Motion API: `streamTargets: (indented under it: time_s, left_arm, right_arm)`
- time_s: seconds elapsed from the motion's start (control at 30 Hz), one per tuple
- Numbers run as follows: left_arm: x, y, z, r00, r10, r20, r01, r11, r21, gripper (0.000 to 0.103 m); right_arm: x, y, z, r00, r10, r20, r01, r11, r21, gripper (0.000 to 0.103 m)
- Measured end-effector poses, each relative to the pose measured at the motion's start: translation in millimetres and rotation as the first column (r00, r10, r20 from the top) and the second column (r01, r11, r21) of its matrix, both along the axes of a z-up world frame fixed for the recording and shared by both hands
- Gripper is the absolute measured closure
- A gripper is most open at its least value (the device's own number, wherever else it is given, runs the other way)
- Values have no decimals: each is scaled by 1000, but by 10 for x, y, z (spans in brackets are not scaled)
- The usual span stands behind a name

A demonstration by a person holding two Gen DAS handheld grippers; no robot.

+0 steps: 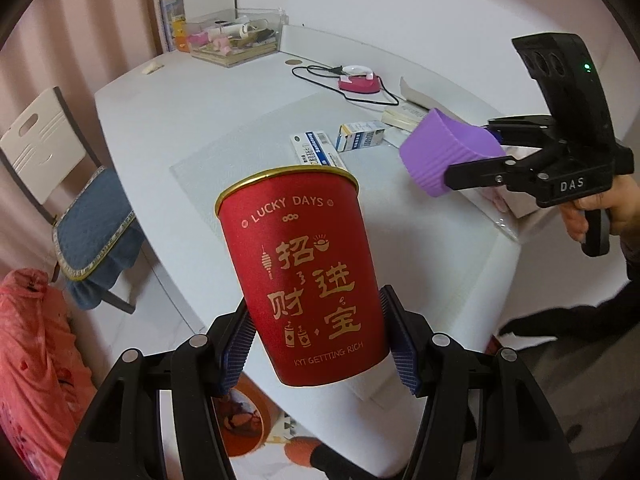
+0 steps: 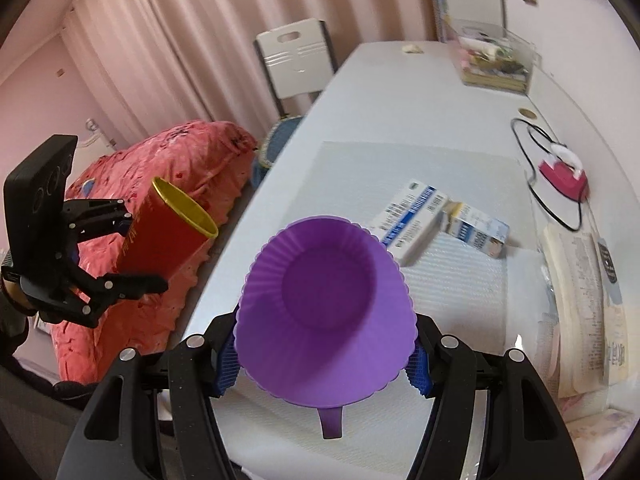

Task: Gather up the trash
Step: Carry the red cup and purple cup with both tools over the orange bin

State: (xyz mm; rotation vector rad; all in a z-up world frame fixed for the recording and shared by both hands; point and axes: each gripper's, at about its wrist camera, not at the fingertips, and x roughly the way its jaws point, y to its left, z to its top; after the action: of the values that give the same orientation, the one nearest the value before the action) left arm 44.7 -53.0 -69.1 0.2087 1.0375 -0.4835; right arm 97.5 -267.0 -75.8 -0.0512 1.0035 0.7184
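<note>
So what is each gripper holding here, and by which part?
Left gripper clamps the red paper cup by its lower sides; right gripper clamps the purple silicone cup across its fluted wall.

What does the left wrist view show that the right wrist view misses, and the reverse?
Only the left wrist view: the gold lettering on the red cup's side, and the hand holding the right tongs.
Only the right wrist view: inside the purple cup, which looks empty, and the open book.
Both: each tongs gripping its cup, two boxes on the table, the chair and the pink device.
</note>
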Motion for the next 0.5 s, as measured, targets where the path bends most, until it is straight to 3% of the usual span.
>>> streamTargets:
  time_s: [0.5]
  left_arm:
    - [-582, 400, 150, 981, 184, 55, -185, 983, 4, 41]
  right_arm:
    - [-264, 732, 239, 977, 205, 51, -206, 978, 22, 38]
